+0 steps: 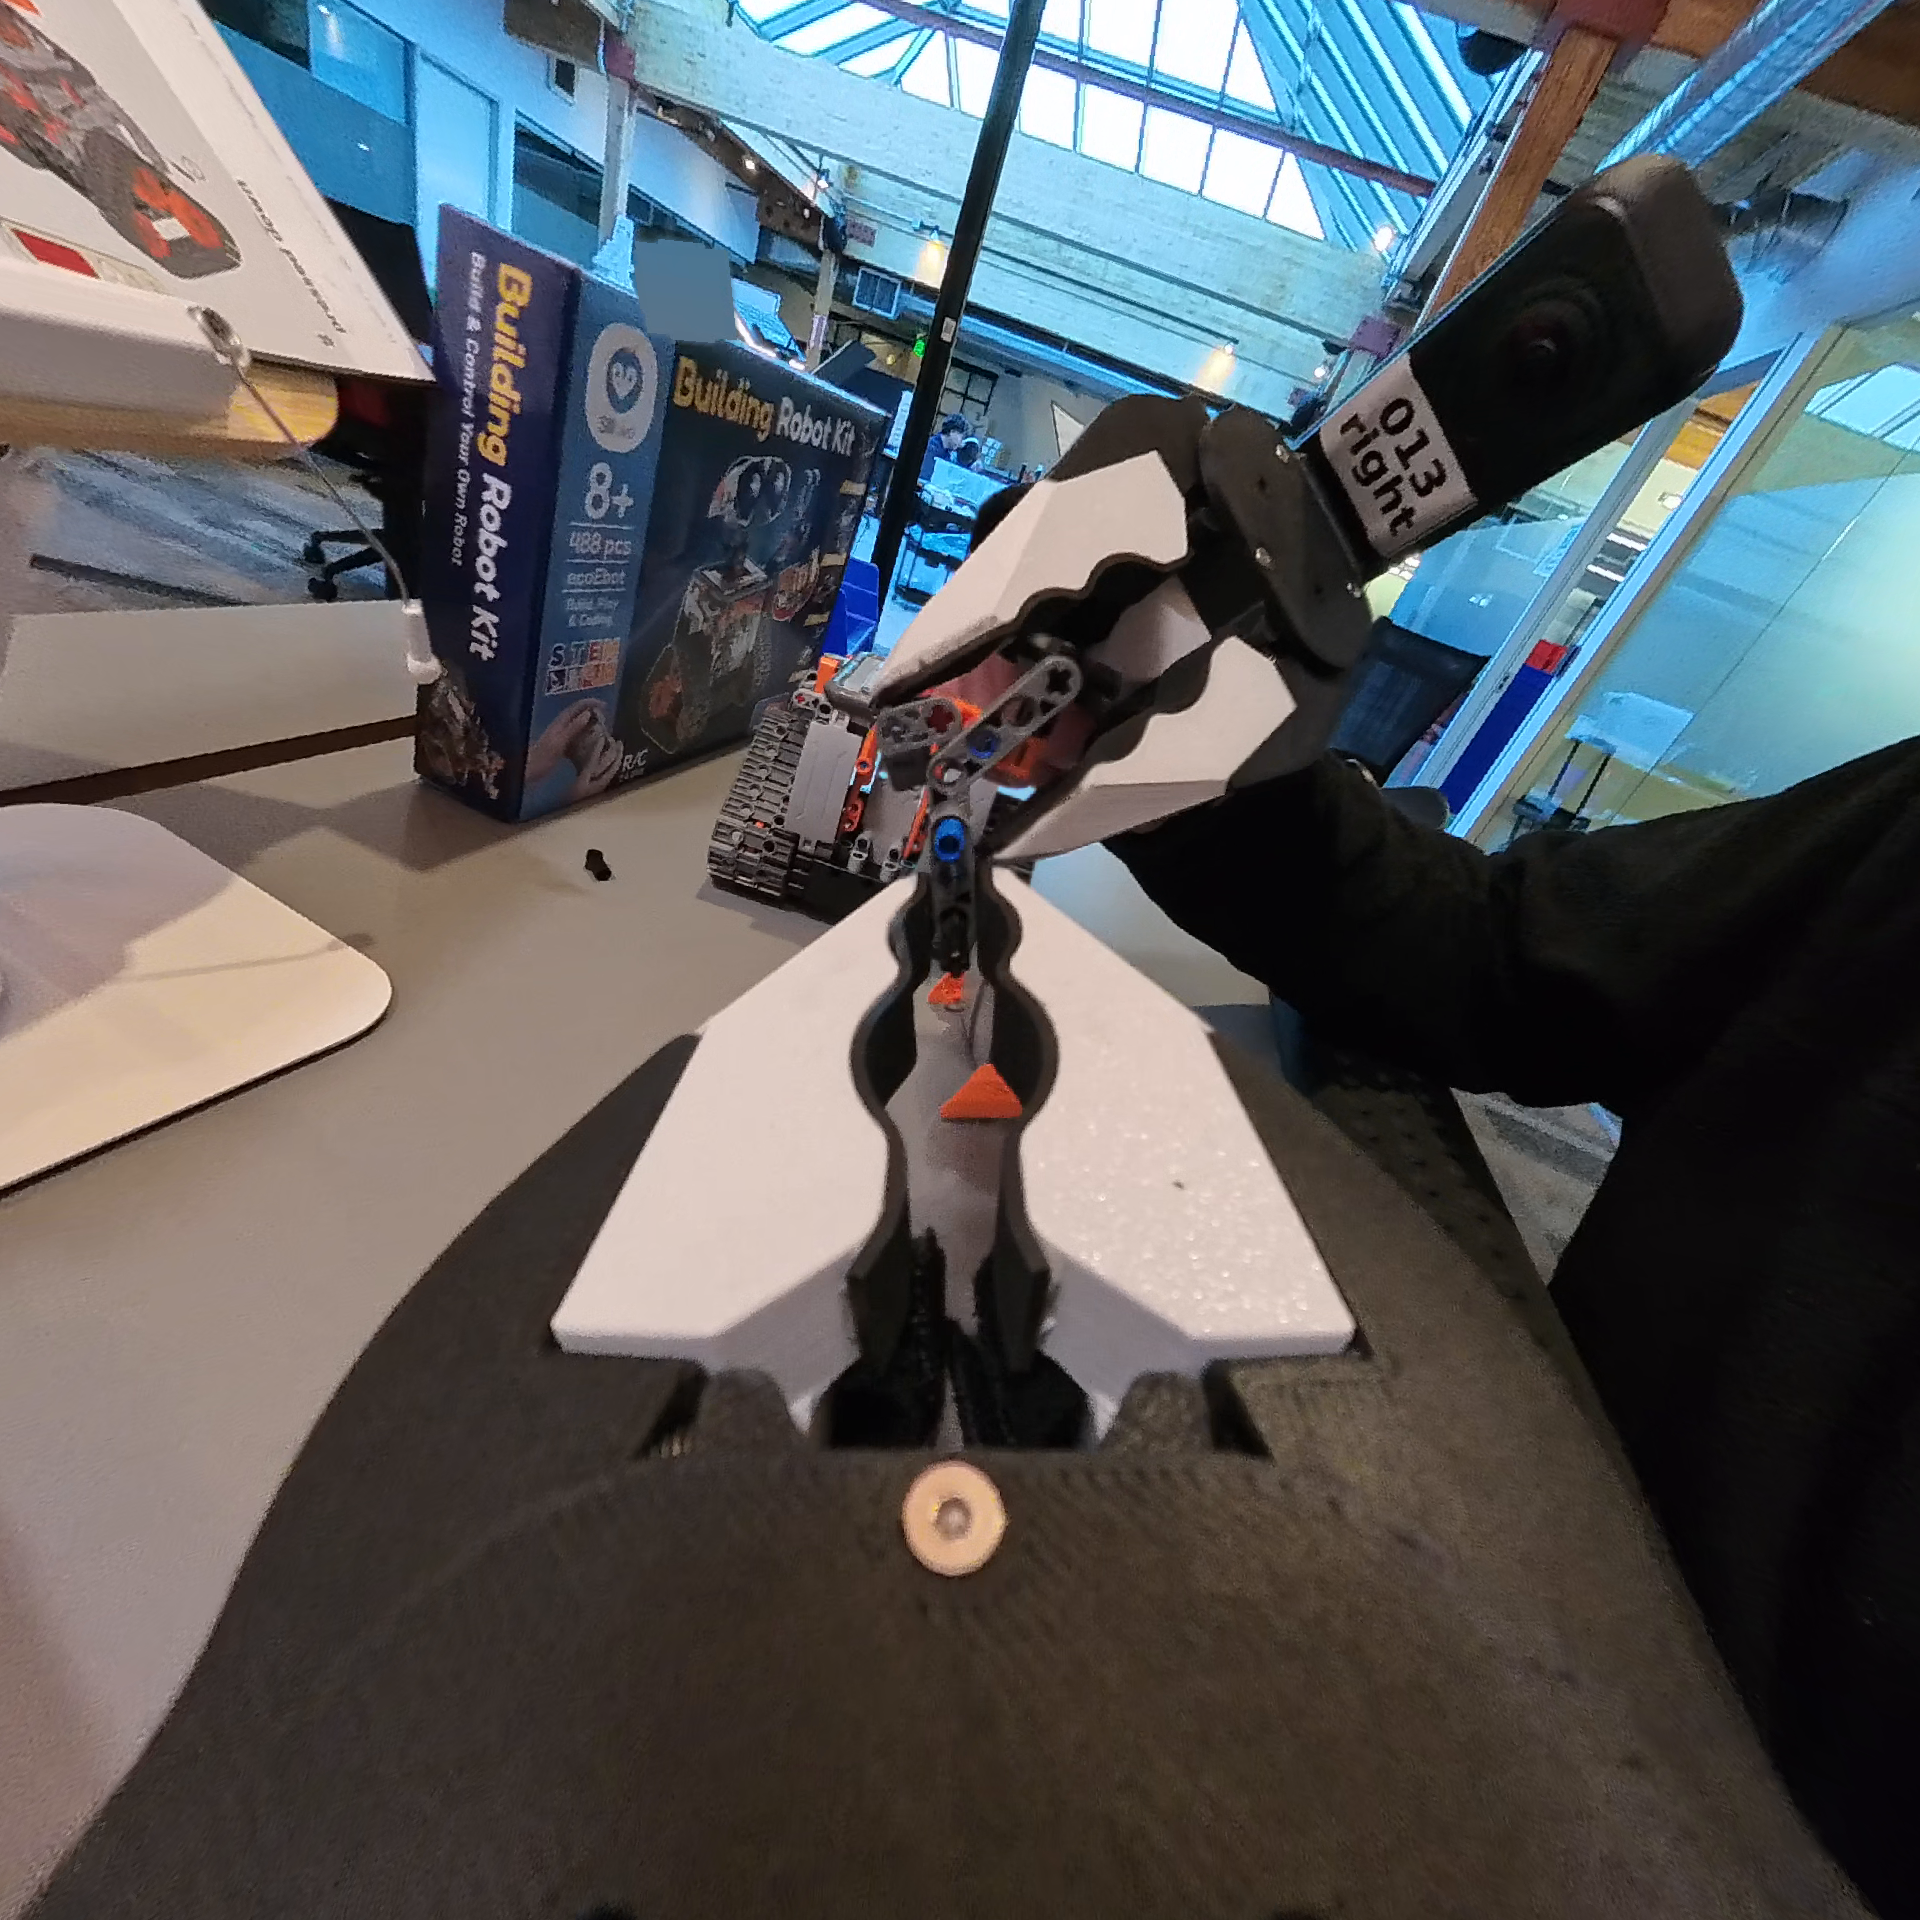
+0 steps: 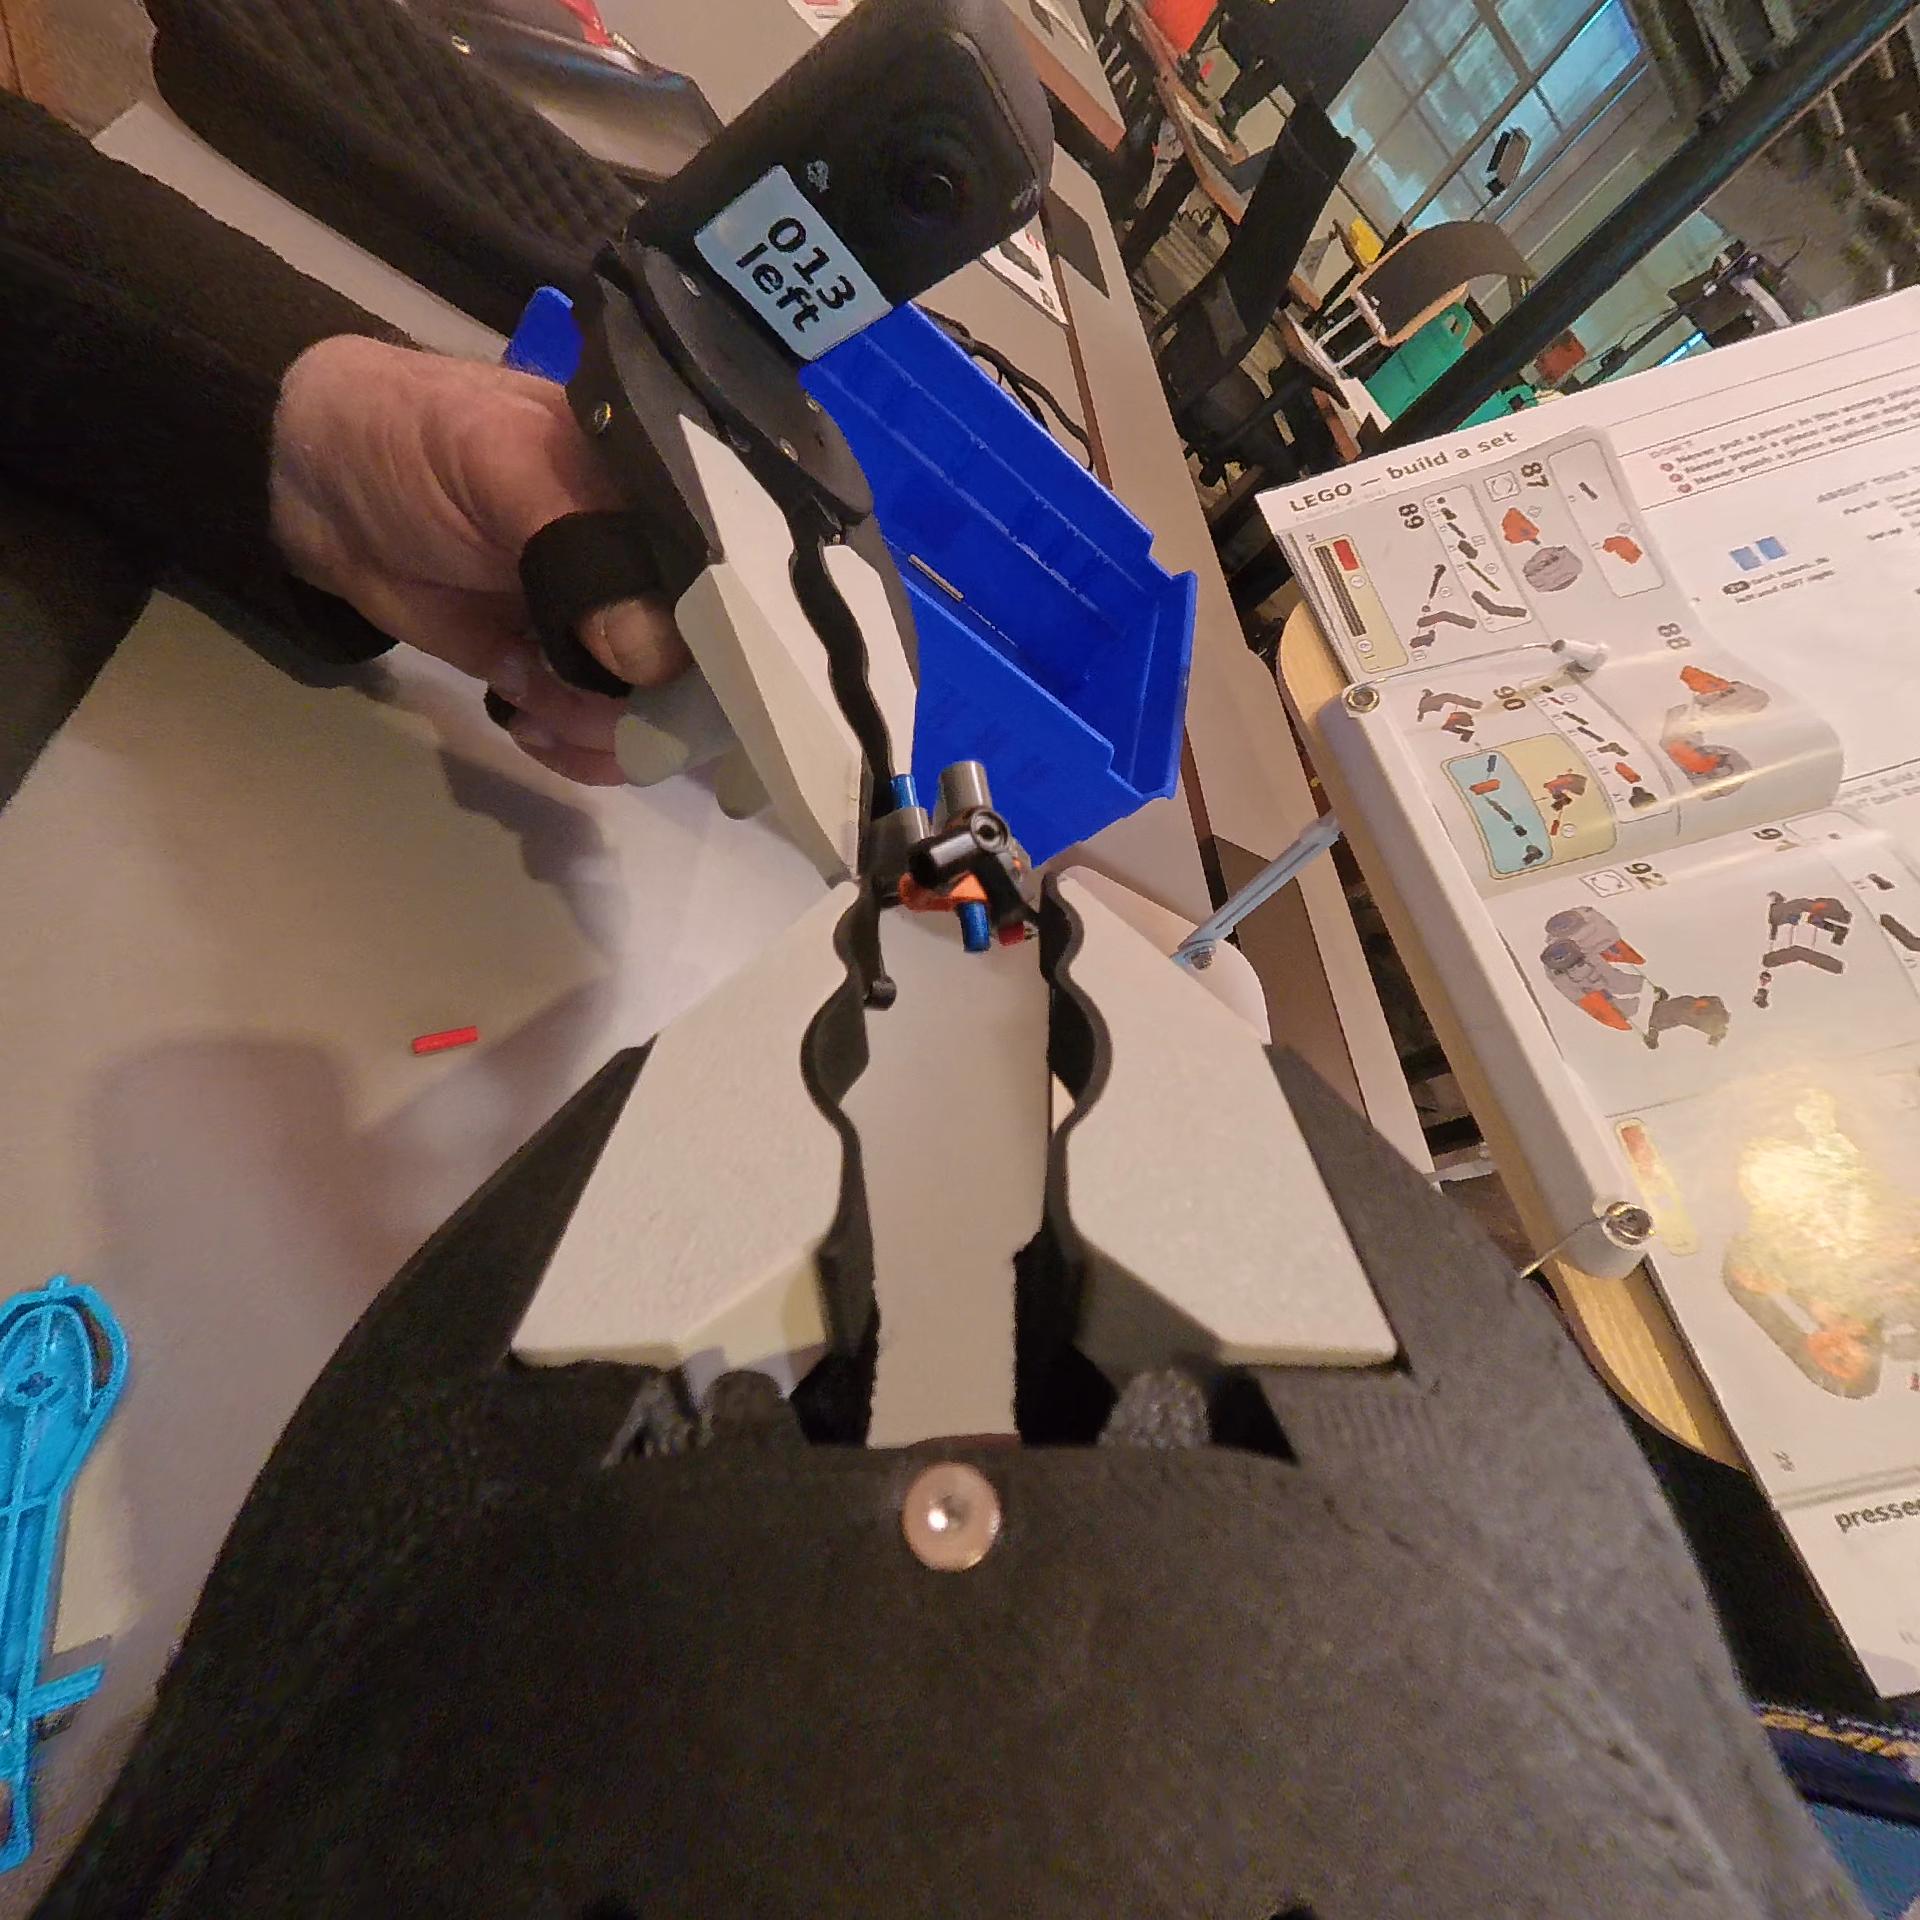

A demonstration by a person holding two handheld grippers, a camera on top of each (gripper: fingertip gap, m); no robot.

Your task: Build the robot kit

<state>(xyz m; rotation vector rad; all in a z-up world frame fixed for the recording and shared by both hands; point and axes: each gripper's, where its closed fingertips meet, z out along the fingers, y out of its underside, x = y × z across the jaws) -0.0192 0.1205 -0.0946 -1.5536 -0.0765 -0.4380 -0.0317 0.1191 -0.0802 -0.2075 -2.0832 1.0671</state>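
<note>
Our left gripper [image 1: 951, 914] pinches the lower end of a small grey beam assembly [image 1: 961, 769] between nearly closed tips. Just beyond, our right gripper [image 1: 997, 748] clamps its upper part; both bear printed tags. Behind them stands a tracked robot model [image 1: 800, 800], then a printed blue kit box [image 1: 623, 520]. Right of the right gripper leans an illustrated instruction booklet [image 2: 1621, 790].

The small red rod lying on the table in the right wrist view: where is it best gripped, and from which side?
Grip the red rod at its middle, from straight above, one finger on each long side. It lies flat on the grey table, nothing near it, and its ends are too small to pinch. Being thin, it probably needs fingertips almost on the table.
</note>
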